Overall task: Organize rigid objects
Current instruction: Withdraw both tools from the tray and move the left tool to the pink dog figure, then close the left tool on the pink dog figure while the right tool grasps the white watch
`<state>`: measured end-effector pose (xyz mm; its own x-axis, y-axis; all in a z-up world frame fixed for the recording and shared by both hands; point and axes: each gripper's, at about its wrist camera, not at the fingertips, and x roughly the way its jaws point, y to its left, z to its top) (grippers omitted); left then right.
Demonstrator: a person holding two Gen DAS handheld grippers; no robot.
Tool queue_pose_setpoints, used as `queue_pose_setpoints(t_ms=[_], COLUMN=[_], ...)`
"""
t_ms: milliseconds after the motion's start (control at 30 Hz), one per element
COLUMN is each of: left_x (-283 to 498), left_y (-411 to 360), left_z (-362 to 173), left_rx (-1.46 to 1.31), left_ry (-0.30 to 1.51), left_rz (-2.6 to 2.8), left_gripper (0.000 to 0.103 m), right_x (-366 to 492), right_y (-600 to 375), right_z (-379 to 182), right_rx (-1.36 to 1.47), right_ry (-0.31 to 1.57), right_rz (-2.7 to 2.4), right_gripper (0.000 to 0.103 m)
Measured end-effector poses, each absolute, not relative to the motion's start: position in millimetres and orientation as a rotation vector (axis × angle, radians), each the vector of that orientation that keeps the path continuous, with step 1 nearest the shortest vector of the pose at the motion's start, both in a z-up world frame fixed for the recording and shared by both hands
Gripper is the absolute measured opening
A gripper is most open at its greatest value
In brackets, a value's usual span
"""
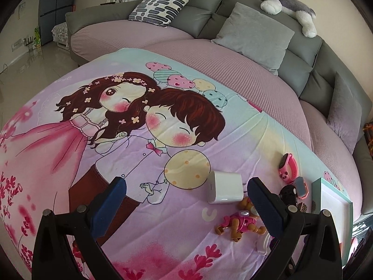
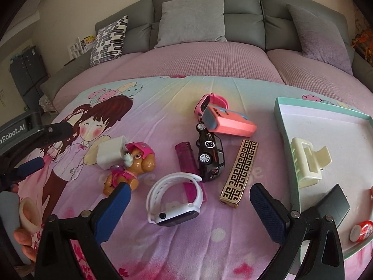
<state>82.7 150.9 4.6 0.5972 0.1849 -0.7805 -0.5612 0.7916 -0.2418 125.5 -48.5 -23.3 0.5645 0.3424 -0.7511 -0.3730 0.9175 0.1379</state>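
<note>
Holding: my left gripper [image 1: 186,206] wide, empty.
Right gripper [image 2: 189,211]: wide above white watch [image 2: 173,197].
Tray [image 2: 285,126]: holds hair clip [image 2: 307,159].

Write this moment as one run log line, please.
left gripper: open, empty | right gripper: open, above white watch | tray: hair clip inside

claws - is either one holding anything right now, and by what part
Nothing is held. The left claw and the right claw are both open with empty gaps, above the blanket.
</note>
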Motion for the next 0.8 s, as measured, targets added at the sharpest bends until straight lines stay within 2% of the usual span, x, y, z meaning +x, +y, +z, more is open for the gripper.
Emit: queue_pose_setpoints(t_ms=[267,533,667,800], left_x=[96.6,105.7,111.3,116.3], left_y=[138.9,122.5,114.6,105.8], left_z=[-15.2,-18.9,-22.5,-24.8], left_rx=[-0.488,-0.462,-0.45,-0.425], left_ry=[0.936,0.974,0.998,1.015], left_rz=[0.385,0.319,0.289,0.266], left_gripper=[0.103,0.103,0.103,0.103], right_x=[125.1,121.1,119.4,119.7], right_y=[-36.4,-31.0,-27.2,-28.1], right_z=[-33.6,-31.4,-32.3,-33.7], right_rx=[-0.104,-0.137,-0.159,-0.156], right_ry=[0.898,0.881,0.879,0.89], right_rz=[0.409,0.429,0.433,0.437], right_gripper=[0.101,0.083,0.081,0.064])
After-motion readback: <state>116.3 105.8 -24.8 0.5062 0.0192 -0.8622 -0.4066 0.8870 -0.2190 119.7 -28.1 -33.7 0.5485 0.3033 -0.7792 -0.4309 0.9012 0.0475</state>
